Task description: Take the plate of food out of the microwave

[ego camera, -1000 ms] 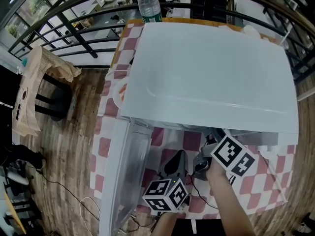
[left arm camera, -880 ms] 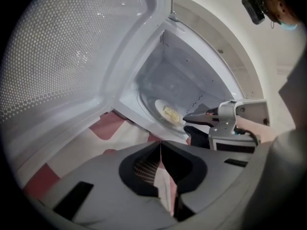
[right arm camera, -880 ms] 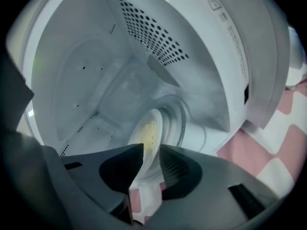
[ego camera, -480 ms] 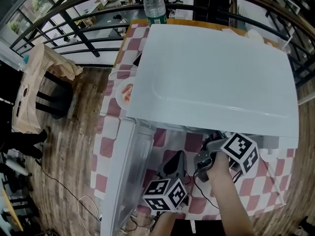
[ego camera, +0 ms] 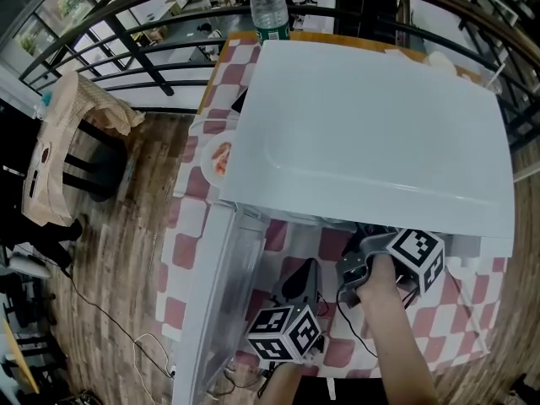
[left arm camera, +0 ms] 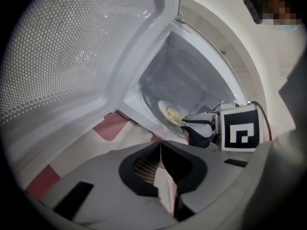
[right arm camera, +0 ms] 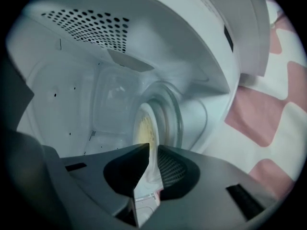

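The white microwave (ego camera: pixel 371 133) stands with its door (ego camera: pixel 215 294) swung open to the left. Inside, a white plate of yellowish food (left arm camera: pixel 170 113) rests on the glass turntable (right arm camera: pixel 172 114). My right gripper (right arm camera: pixel 152 150) reaches into the cavity, and its jaws are closing on the plate's near rim, which fills the narrow gap between them. From the left gripper view, the right gripper (left arm camera: pixel 188 121) pinches that rim. My left gripper (left arm camera: pixel 160 147) hangs back in front of the opening, shut and holding nothing.
A second plate with food (ego camera: pixel 218 160) lies on the checked tablecloth (ego camera: pixel 295 239) left of the microwave. A plastic bottle (ego camera: pixel 268 7) stands behind it. A chair draped with cloth (ego camera: pixel 59 150) and a railing are on the wooden floor to the left.
My right gripper has pushed further in under the microwave's top, its marker cube turning. The left gripper has barely moved.
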`<act>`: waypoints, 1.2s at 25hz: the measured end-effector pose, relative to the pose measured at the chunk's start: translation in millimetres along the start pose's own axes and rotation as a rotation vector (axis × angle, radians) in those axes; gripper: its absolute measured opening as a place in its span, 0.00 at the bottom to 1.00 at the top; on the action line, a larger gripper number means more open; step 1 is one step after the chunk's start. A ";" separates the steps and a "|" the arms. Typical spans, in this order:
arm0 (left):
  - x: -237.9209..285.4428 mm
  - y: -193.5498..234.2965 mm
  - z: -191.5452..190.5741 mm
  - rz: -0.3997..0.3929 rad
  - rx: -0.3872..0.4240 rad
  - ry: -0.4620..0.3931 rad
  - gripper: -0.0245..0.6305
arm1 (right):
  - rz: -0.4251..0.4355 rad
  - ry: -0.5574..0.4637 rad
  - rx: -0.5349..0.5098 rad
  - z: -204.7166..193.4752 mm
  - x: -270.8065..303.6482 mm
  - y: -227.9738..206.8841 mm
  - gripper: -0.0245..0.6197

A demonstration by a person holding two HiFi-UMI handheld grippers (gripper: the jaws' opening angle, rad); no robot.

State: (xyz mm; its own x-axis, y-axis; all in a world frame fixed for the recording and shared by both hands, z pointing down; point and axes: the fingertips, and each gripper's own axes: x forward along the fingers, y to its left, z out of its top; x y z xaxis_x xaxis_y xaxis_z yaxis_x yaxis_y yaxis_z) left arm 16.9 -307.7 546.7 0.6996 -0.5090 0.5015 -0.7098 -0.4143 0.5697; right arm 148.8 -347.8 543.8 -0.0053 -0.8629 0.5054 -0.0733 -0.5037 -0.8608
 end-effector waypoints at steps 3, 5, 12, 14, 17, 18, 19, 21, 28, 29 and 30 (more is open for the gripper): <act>-0.1 -0.2 -1.8 0.000 -0.002 0.005 0.06 | 0.007 -0.004 0.006 -2.0 0.1 -0.8 0.06; -0.3 0.4 -2.8 0.001 -0.004 0.009 0.06 | 0.018 -0.005 0.008 -3.6 0.6 0.6 0.06; -3.8 1.3 -4.8 0.006 -0.002 0.008 0.06 | 0.029 -0.019 0.008 -9.5 -10.4 -2.2 0.06; -5.1 1.2 -5.5 0.006 -0.001 0.007 0.06 | 0.025 -0.026 0.011 -12.5 -18.8 -5.2 0.06; -6.9 1.7 -7.8 0.008 -0.003 0.008 0.06 | 0.010 -0.027 0.021 -18.8 -30.4 -11.8 0.06; -7.4 1.9 -8.6 0.009 -0.004 0.008 0.06 | 0.015 -0.023 0.027 -20.4 -31.6 -13.3 0.07; -7.8 2.2 -9.4 0.009 -0.006 0.009 0.06 | 0.021 -0.018 0.036 -21.6 -31.6 -14.8 0.07; -8.6 2.3 -10.9 0.010 -0.010 0.010 0.06 | 0.009 -0.006 0.048 -22.6 -31.6 -18.3 0.12; -11.2 1.1 -13.0 0.009 -0.007 0.011 0.06 | -0.015 0.039 0.024 -23.7 -21.3 -18.1 0.22; -11.5 0.6 -13.2 0.009 -0.004 0.011 0.06 | -0.018 0.043 0.018 -24.0 -18.4 -19.1 0.22; -11.8 0.1 -13.3 0.009 0.001 0.011 0.06 | -0.019 0.046 0.014 -24.5 -16.0 -20.0 0.21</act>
State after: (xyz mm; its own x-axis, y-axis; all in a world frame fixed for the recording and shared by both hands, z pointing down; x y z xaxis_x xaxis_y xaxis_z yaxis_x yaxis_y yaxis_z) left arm 9.7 -291.7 549.5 0.6941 -0.5042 0.5137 -0.7160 -0.4102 0.5648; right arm 126.0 -322.9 554.4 -0.0504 -0.8504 0.5237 -0.0594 -0.5209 -0.8516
